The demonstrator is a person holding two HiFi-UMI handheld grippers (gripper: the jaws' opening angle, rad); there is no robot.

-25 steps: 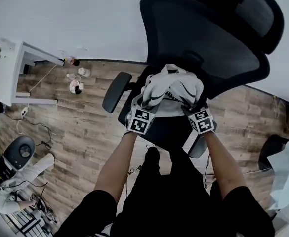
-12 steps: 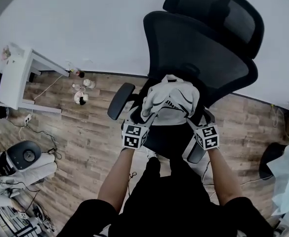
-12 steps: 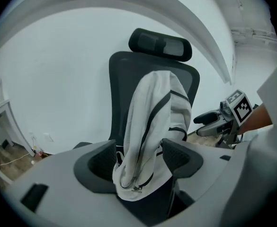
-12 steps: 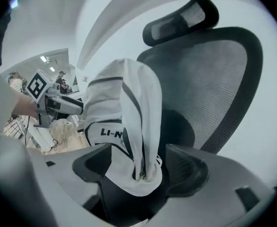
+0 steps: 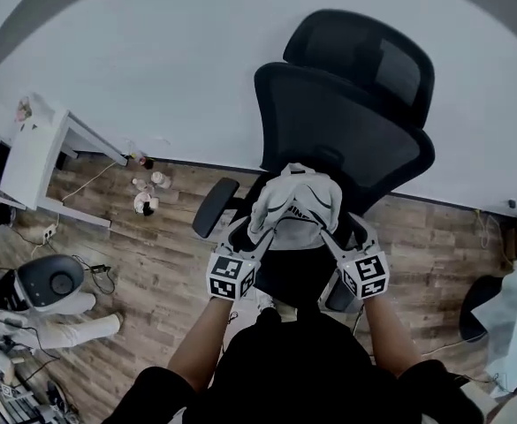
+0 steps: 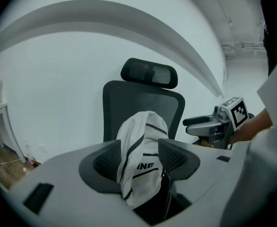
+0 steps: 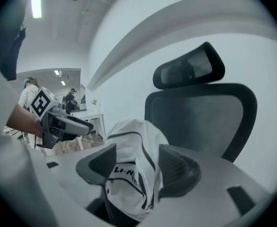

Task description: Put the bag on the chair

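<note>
Apparently done: the bag [image 5: 295, 206] sits upright on the chair [image 5: 346, 122]. Jaws just narrowed slightly, the left claw [image 6: 139, 146] and right claw [image 7: 137, 150] stand released, bag between each pair unpinched; only withdrawal remains.

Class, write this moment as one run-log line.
stage: bag placed | white bag: upright on office chair seat | left gripper, right gripper: open, fingers just narrowed, bag between them ungripped

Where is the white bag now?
Mid head view, the bag sits on the black chair against its backrest, ahead of the left claw and right claw.
</note>
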